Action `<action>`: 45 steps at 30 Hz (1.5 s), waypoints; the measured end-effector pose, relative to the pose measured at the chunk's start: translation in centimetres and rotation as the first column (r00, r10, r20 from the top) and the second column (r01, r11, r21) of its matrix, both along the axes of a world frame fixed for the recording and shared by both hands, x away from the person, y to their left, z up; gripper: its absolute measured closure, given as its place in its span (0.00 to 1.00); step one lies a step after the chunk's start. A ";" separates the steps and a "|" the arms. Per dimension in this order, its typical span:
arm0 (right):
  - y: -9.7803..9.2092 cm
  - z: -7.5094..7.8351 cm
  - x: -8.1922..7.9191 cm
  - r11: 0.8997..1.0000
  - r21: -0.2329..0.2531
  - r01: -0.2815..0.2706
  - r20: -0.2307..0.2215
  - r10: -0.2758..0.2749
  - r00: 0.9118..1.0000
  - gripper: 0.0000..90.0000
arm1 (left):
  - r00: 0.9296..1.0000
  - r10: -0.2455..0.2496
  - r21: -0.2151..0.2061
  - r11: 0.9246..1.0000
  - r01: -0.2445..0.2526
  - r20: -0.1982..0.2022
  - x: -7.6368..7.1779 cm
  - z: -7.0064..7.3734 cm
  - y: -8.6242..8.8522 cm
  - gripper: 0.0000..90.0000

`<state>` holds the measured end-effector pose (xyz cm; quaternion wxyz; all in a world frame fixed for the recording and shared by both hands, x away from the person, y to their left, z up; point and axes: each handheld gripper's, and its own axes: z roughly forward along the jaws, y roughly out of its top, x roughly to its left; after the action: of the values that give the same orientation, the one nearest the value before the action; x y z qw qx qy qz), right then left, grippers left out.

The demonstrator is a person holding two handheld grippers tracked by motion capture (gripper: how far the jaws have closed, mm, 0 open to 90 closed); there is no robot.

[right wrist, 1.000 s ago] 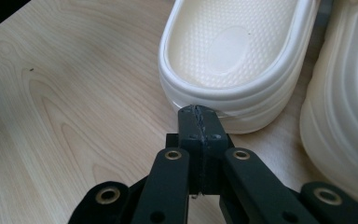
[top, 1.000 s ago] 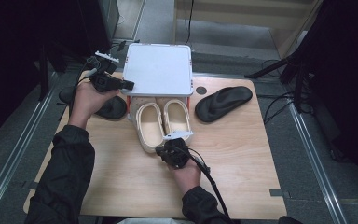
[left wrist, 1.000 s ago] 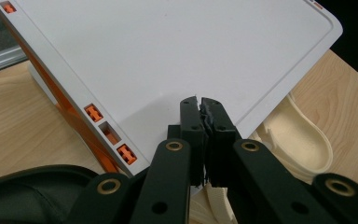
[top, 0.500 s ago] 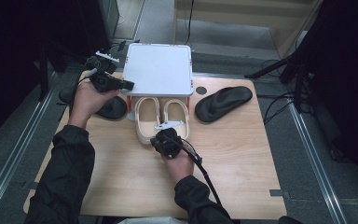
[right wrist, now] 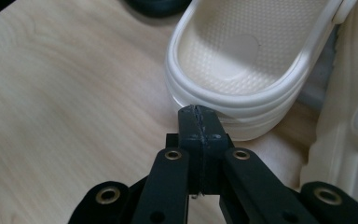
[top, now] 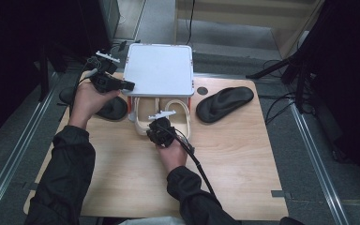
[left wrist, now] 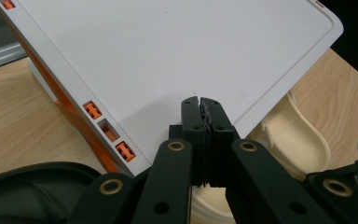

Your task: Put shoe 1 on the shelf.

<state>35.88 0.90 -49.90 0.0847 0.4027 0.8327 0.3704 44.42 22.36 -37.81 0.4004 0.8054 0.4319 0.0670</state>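
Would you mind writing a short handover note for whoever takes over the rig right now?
Left gripper: jaws shut, holding nothing, tips at the near edge of the raised white lid, which stands tilted over the box.
Right gripper: jaws shut, empty, tips at the heel rim of one cream slipper.
Things: both cream slippers lie side by side, their fronts under the lid; one black slipper lies to their right on the wooden table, the other black slipper to their left by the left hand.
Done: lid up, cream pair partly in.
Left, probably: push the pair fully in, deal with the black pair.
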 end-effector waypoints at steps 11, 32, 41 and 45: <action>1.5 0.5 2.5 0.999 -0.033 0.017 0.036 -0.015 0.999 1.00 | 1.000 0.001 0.004 1.000 -0.001 0.000 -0.1 0.0 -0.1 1.00; 2.0 0.4 3.9 0.998 0.040 0.038 0.019 -0.039 0.999 1.00 | 1.000 -0.004 0.004 1.000 0.004 0.005 0.0 0.0 0.0 1.00; -0.1 1.6 0.3 0.997 0.063 -0.047 0.021 0.046 0.999 1.00 | 1.000 -0.002 0.002 1.000 0.002 0.002 0.0 0.0 -0.1 1.00; -1.6 1.9 -1.3 0.996 0.062 -0.069 0.017 0.068 0.998 1.00 | 1.000 -0.004 -0.005 1.000 0.004 0.001 0.0 0.0 0.0 1.00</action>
<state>34.62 -0.74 -48.02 0.0654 0.3735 0.8336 0.4017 44.41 22.40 -37.85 0.4028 0.8053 0.4302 0.0655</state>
